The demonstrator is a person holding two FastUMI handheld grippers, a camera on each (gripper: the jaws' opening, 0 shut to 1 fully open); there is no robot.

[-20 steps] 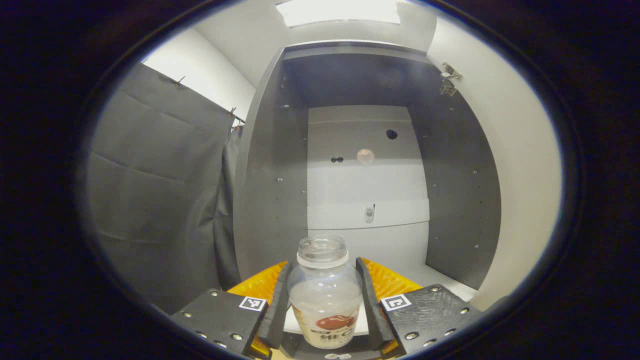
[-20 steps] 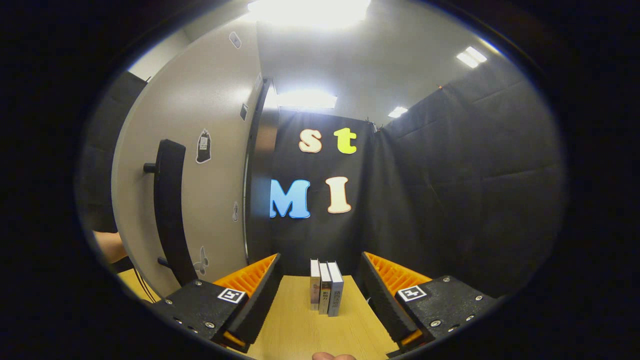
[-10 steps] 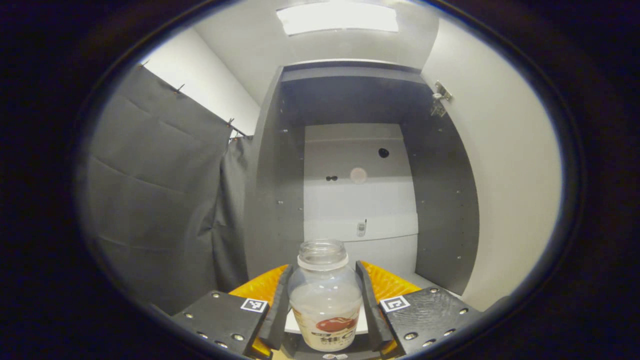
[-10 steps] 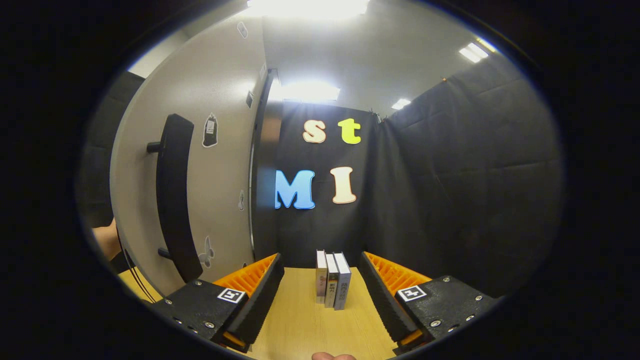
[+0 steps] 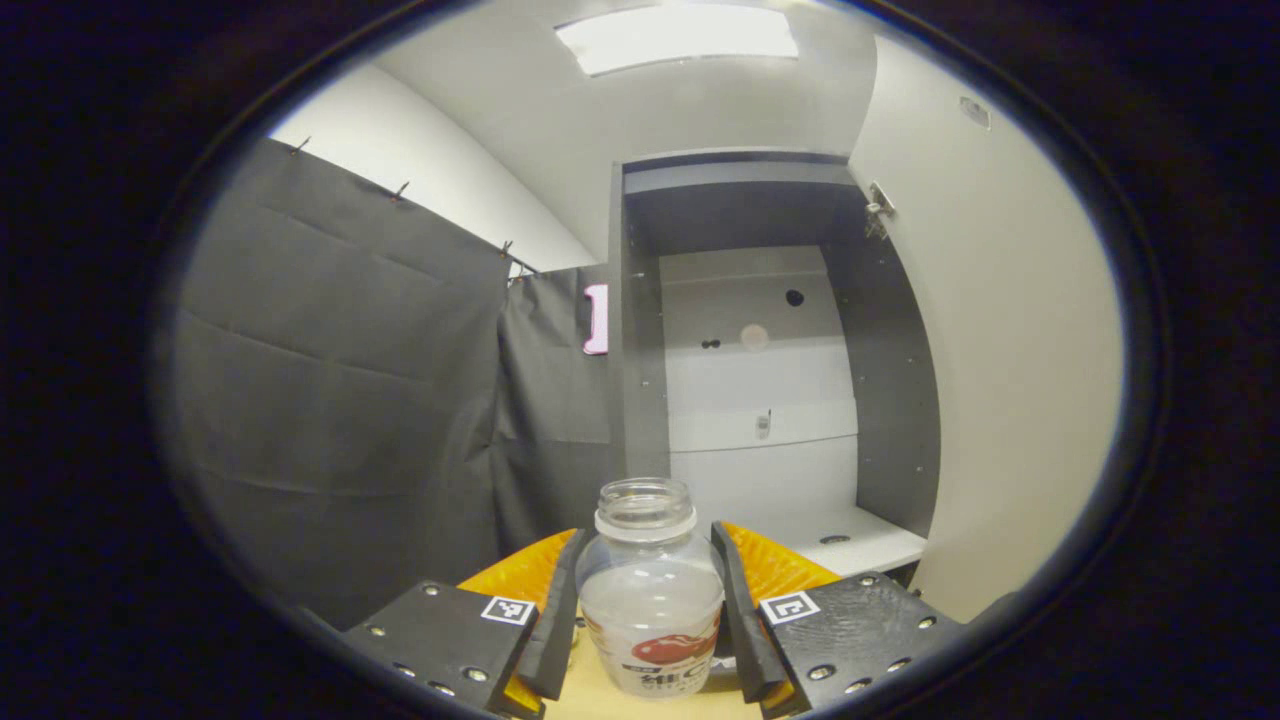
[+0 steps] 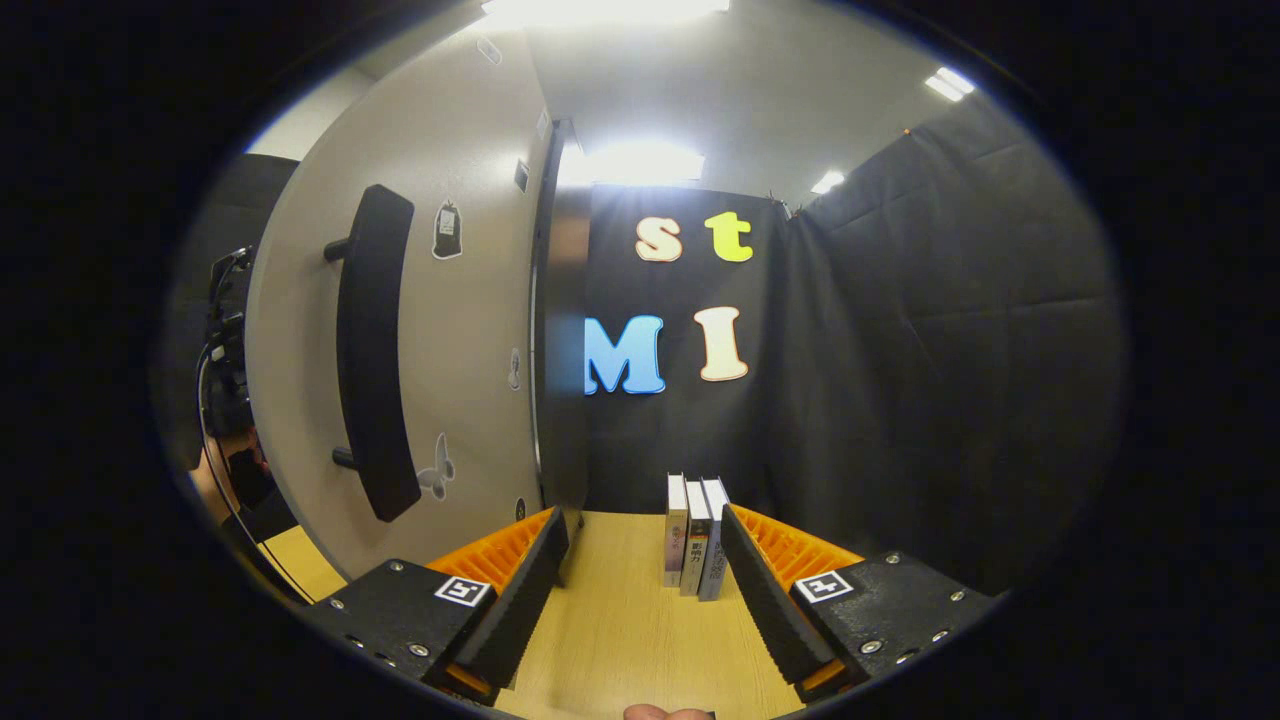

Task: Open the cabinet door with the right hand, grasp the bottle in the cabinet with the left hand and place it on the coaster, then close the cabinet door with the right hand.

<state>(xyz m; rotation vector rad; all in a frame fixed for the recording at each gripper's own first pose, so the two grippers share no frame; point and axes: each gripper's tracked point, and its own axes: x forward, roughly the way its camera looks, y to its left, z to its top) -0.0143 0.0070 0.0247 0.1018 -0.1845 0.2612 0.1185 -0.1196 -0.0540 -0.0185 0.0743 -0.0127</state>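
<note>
In the left gripper view my left gripper (image 5: 648, 620) is shut on a clear uncapped bottle (image 5: 650, 590) with a red-and-white label; both fingers press its sides. Behind it stands the open cabinet (image 5: 760, 400), its white shelf (image 5: 850, 545) bare, with the swung-out door (image 5: 1000, 380) at the right. In the right gripper view my right gripper (image 6: 640, 600) is open with nothing between its fingers, above the wooden table (image 6: 620, 640). The cabinet door (image 6: 450, 330) with its black bar handle (image 6: 370, 350) is to its left.
Three upright books (image 6: 697, 535) stand on the table ahead of the right gripper. Black cloth walls (image 5: 340, 400) close the booth. A hand with the other gripper (image 6: 225, 400) shows past the door's left edge. Stickers dot the door's face.
The left gripper has drawn back out of the cabinet with the bottle and turned left; the cabinet looks smaller and farther. The right gripper has shifted, so the door handle and books sit further right.
</note>
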